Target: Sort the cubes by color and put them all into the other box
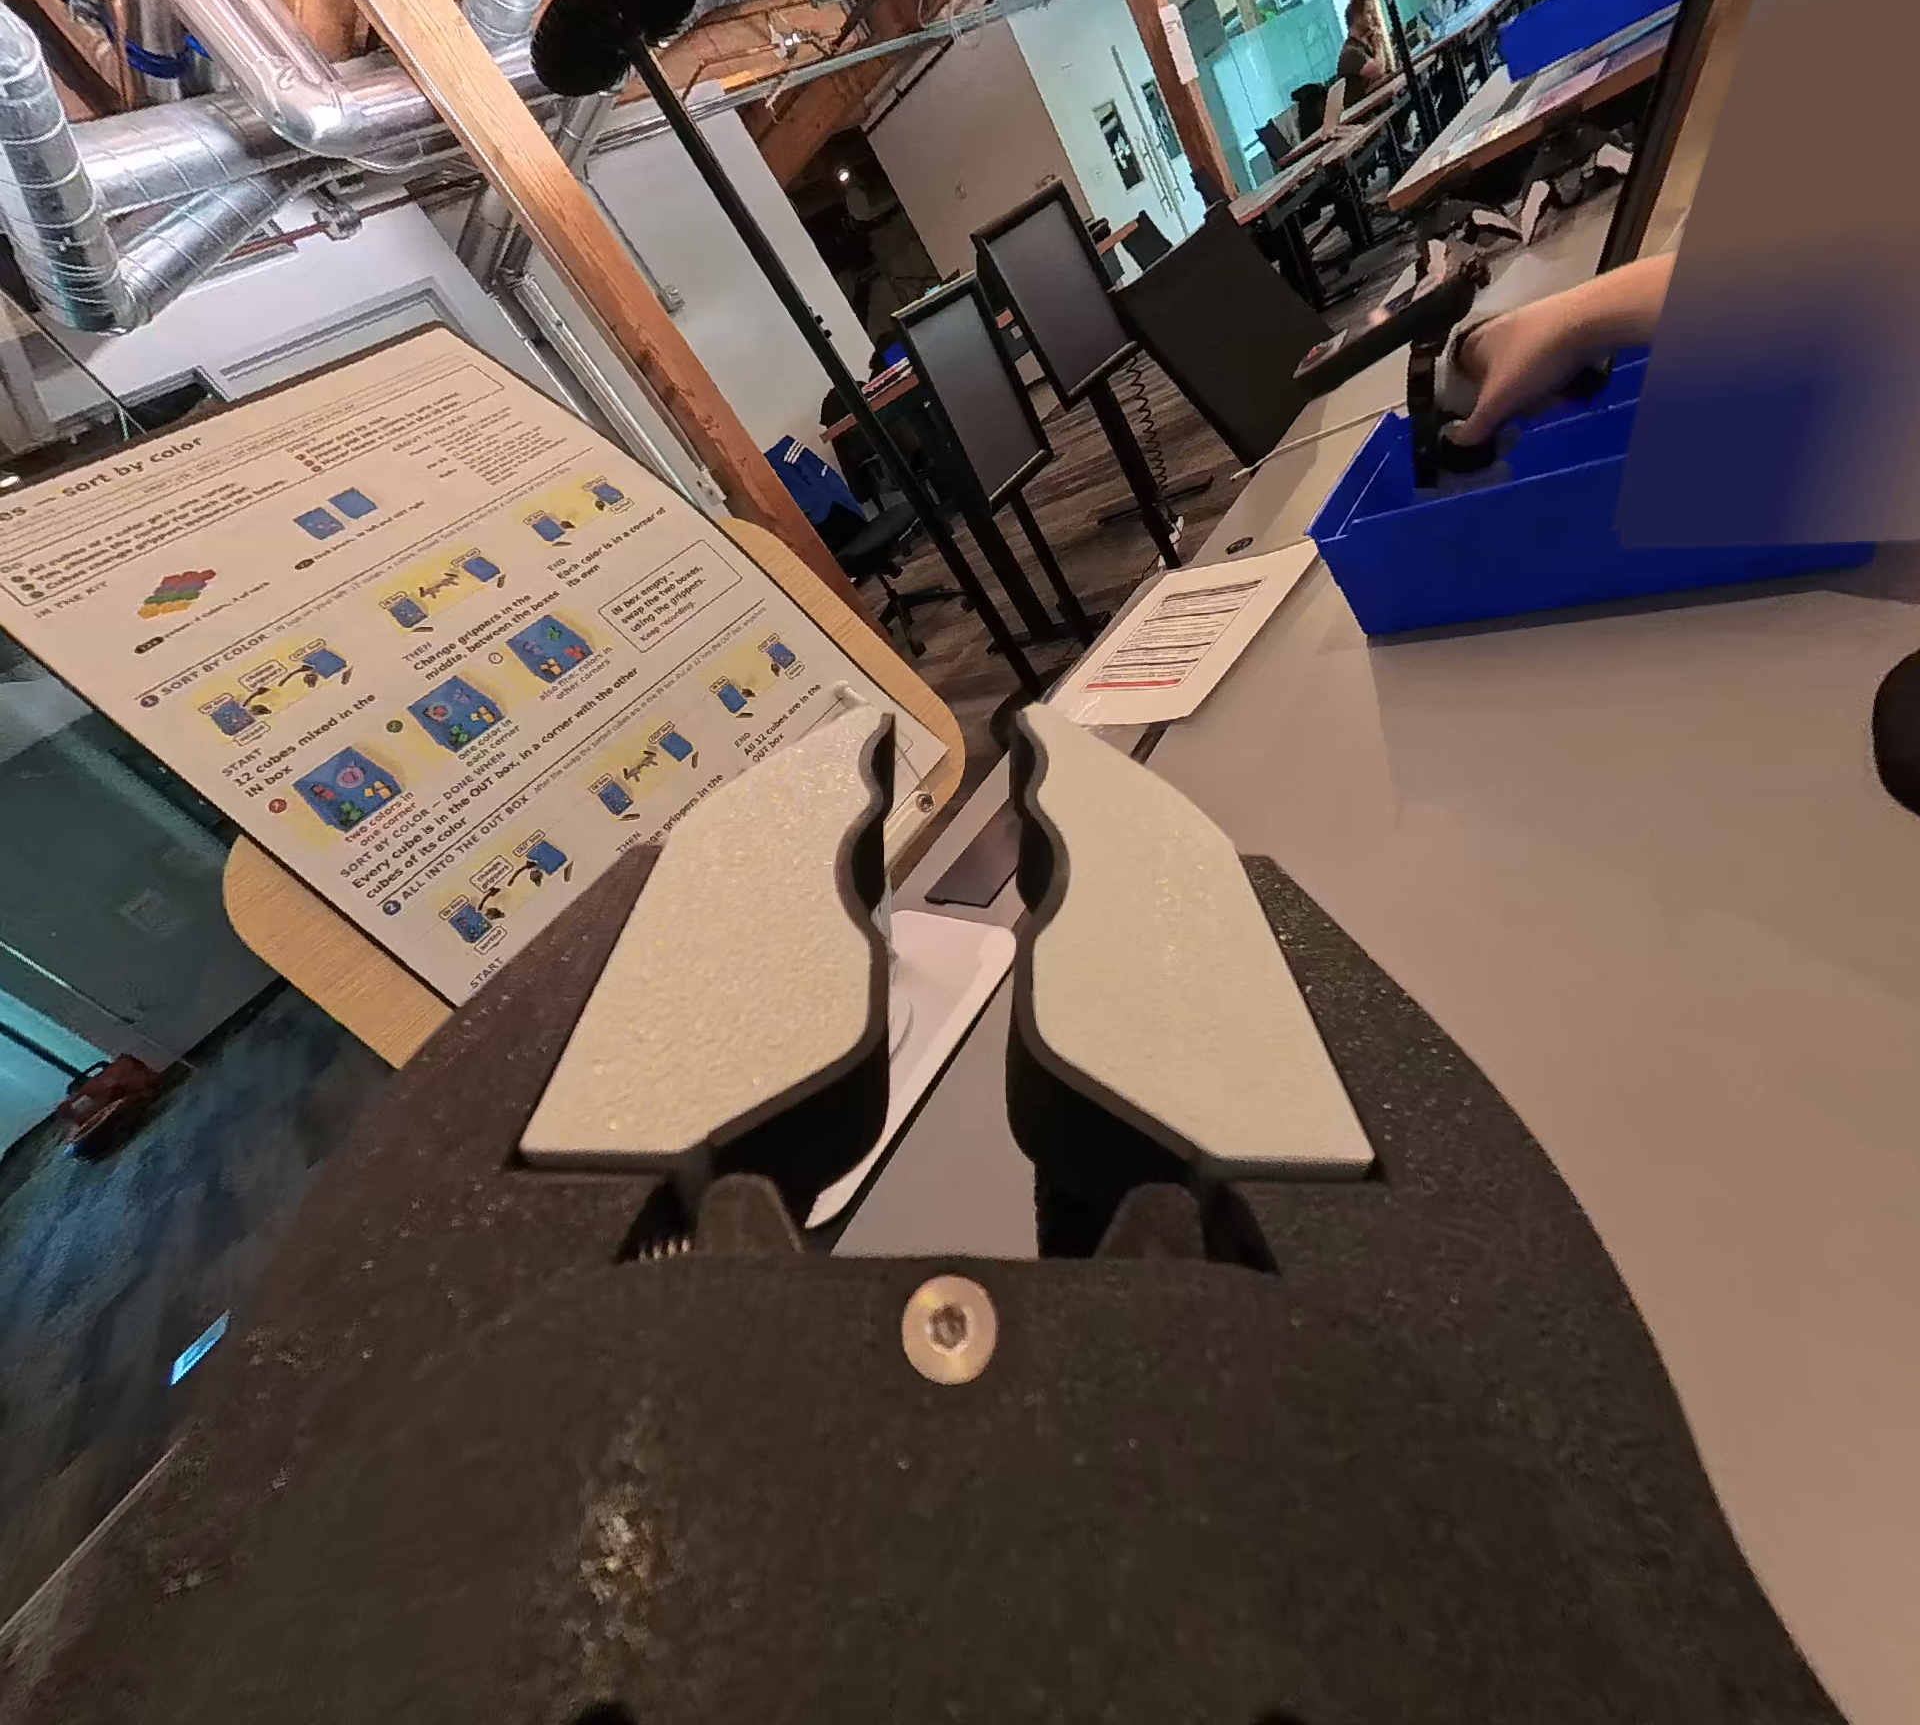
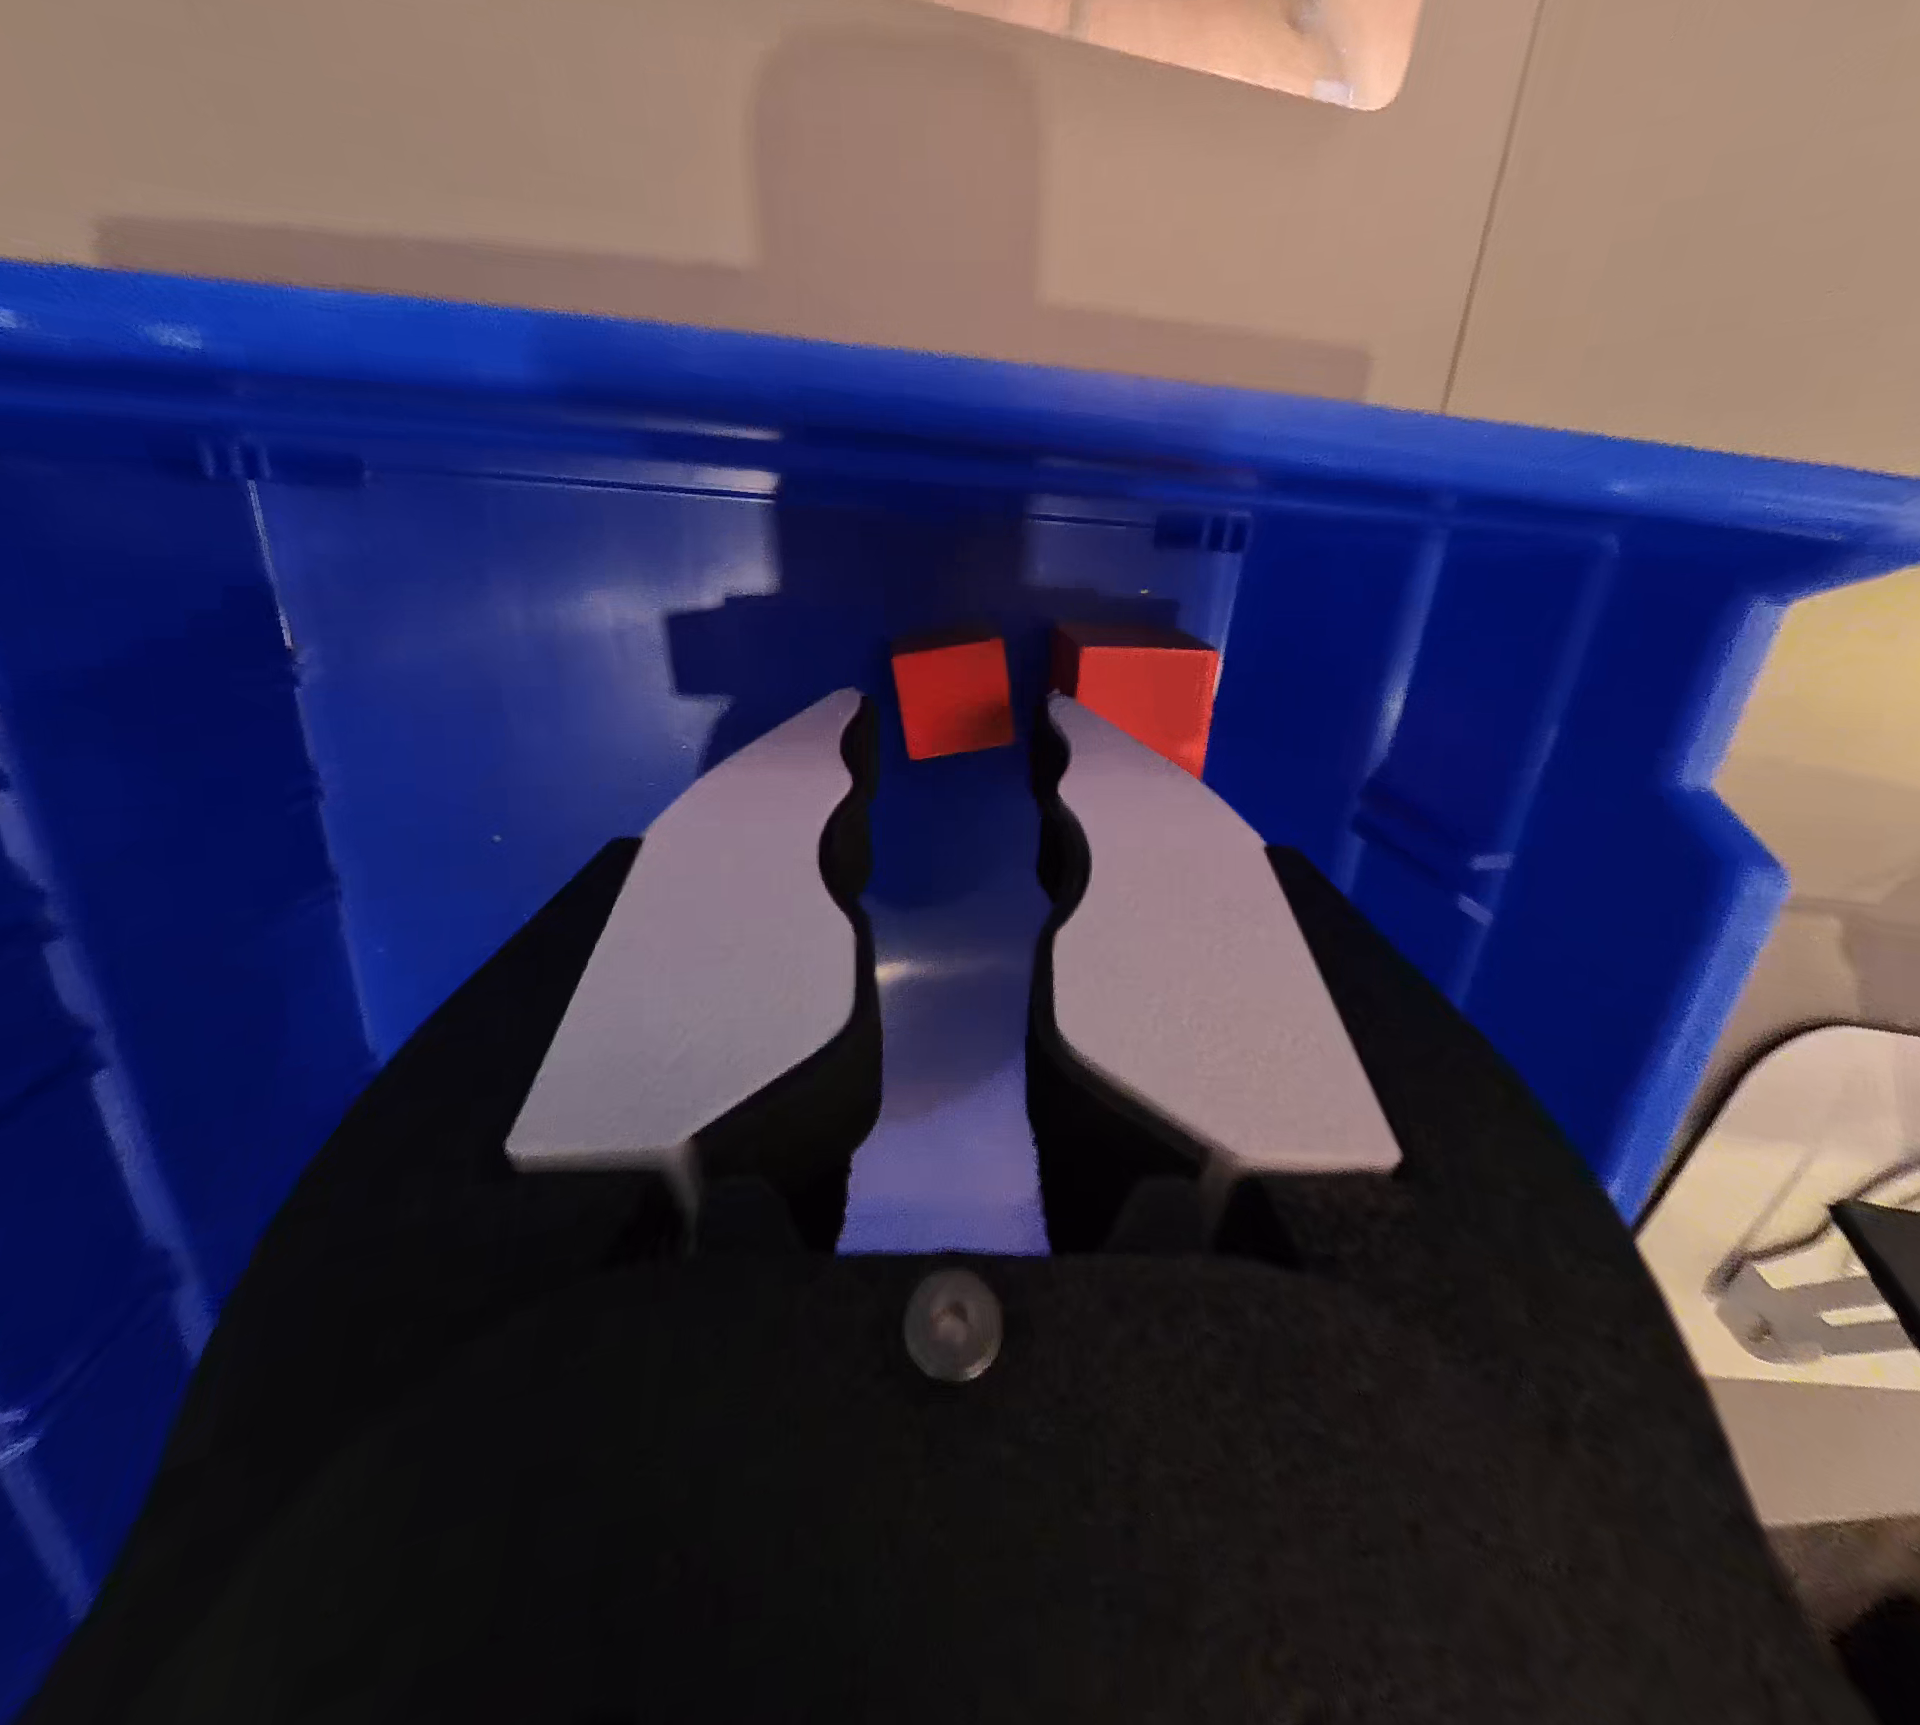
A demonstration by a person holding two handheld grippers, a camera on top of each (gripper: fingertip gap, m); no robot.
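In the right wrist view, my right gripper is open and reaches down inside a blue box. Two red cubes lie by the box's far wall. One red cube sits just beyond my fingertips, in line with the gap and untouched. The second red cube lies right of it, partly behind my right fingertip. In the left wrist view, my left gripper is open by a narrow gap and empty, held over the table's left edge. The blue box is far to the right there, with a hand holding the right gripper in it.
An instruction board leans off the table's left side. A sheet in a clear sleeve lies on the grey table before the box. A black pole stand rises behind. A cable and a black device lie right of the box.
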